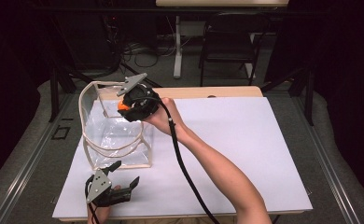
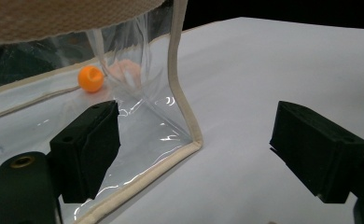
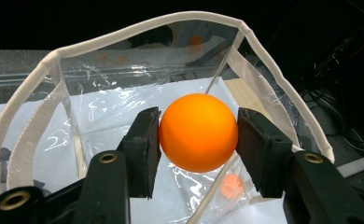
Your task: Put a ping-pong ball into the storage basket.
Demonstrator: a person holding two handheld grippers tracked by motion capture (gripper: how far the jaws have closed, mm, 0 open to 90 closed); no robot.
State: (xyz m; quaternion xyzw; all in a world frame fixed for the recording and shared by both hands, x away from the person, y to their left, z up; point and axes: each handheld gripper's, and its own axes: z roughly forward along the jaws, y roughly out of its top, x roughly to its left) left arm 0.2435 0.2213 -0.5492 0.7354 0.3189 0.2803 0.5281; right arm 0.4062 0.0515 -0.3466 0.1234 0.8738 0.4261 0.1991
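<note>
A clear plastic bag (image 1: 106,133) with cream trim stands open on the white sheet at the left. My right gripper (image 1: 124,105) hovers over the bag's rim (image 3: 124,31), shut on an orange ball (image 3: 199,132) whose edge peeks out under the gripper as the ball (image 1: 122,106) in the high view. Another orange ball (image 2: 91,78) lies inside the bag on its bottom, also seen through the plastic as the ball (image 3: 231,185) below the held one. My left gripper (image 1: 122,179) rests low near the table's front edge, open and empty, close to the bag's near corner (image 2: 194,142).
The white sheet (image 1: 245,149) covers most of the wooden table. A folding chair (image 1: 229,42) and a table leg (image 1: 177,46) stand behind the table. Dark floor and cables lie beyond.
</note>
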